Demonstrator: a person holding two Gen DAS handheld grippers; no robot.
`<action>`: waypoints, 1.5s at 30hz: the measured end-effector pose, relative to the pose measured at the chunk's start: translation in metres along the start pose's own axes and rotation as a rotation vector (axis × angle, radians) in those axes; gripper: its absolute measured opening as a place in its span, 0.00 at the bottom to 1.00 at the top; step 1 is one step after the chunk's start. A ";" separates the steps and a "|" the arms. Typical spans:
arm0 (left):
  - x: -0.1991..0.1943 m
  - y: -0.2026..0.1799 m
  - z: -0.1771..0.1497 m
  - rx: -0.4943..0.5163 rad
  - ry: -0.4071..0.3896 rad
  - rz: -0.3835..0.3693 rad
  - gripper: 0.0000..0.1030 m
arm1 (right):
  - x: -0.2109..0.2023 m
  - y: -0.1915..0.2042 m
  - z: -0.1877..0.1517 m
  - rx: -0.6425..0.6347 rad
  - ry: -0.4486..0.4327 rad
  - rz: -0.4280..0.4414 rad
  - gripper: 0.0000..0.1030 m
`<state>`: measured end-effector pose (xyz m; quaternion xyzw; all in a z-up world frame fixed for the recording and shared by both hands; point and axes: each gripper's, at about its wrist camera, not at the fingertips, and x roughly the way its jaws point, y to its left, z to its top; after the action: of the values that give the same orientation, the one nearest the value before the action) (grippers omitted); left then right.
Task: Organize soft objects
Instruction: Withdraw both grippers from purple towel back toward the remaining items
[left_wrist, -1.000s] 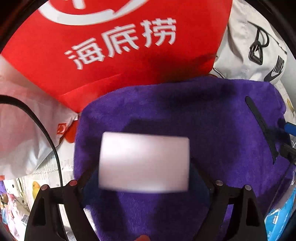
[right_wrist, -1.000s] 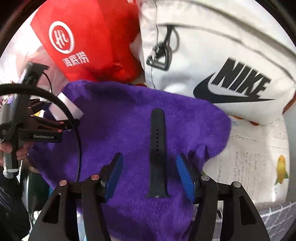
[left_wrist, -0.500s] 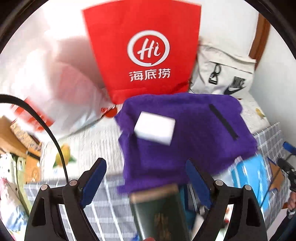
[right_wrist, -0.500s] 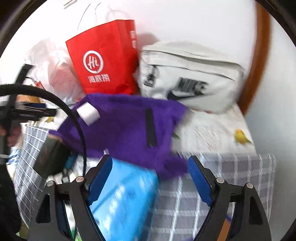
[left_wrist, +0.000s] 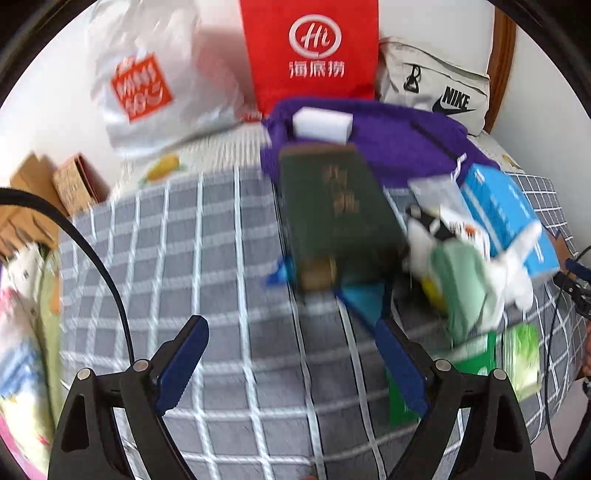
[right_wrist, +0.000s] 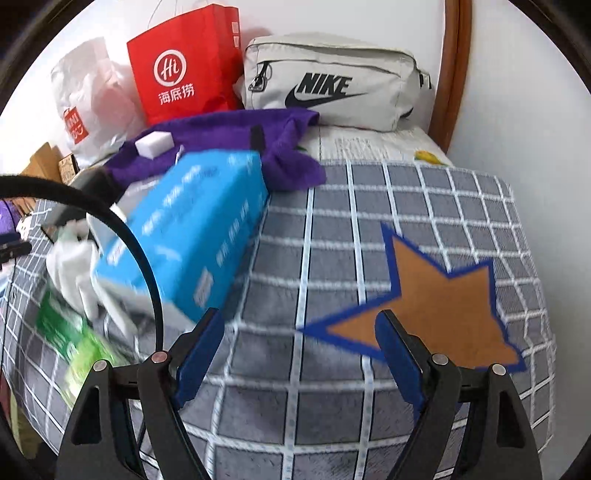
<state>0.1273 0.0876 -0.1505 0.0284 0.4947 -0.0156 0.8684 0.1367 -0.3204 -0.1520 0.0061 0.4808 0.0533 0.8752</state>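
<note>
A purple towel (left_wrist: 399, 140) (right_wrist: 221, 136) lies crumpled at the back of the grey checked bedspread (left_wrist: 184, 240). On it rest a white sponge block (left_wrist: 321, 123) (right_wrist: 154, 143) and a black watch strap (right_wrist: 256, 136). In front of it are a dark green book (left_wrist: 336, 214), a blue tissue box (left_wrist: 506, 210) (right_wrist: 192, 229), a pale green cloth (left_wrist: 465, 280) and a white soft item (left_wrist: 517, 273). My left gripper (left_wrist: 290, 325) hovers over bare bedspread, its jaws opening with nothing between them. My right gripper (right_wrist: 299, 315) is open and empty above an orange star patch (right_wrist: 436, 306).
A red paper bag (left_wrist: 314, 51) (right_wrist: 184, 66), a white plastic bag (left_wrist: 155, 85) and a beige Nike bag (right_wrist: 332, 85) stand against the back wall. Green packets (left_wrist: 517, 358) (right_wrist: 70, 336) lie near the front. Cardboard boxes (left_wrist: 70, 181) sit at the left.
Both grippers have pulled back from the purple towel toward the front of the bed. The right jaws widened away from the watch strap. The sponge block stays on the towel.
</note>
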 end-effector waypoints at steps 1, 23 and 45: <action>0.002 0.001 -0.008 -0.009 -0.011 -0.011 0.89 | 0.003 -0.001 -0.005 -0.001 -0.003 0.015 0.81; 0.051 0.006 -0.029 -0.025 -0.098 0.006 1.00 | 0.046 0.005 0.003 -0.008 0.014 -0.036 1.00; 0.029 -0.002 -0.039 -0.005 -0.102 0.007 0.99 | 0.029 0.009 0.001 0.000 0.045 -0.073 0.96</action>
<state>0.1087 0.0885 -0.1957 0.0271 0.4496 -0.0127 0.8927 0.1524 -0.3084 -0.1749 -0.0129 0.5003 0.0215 0.8655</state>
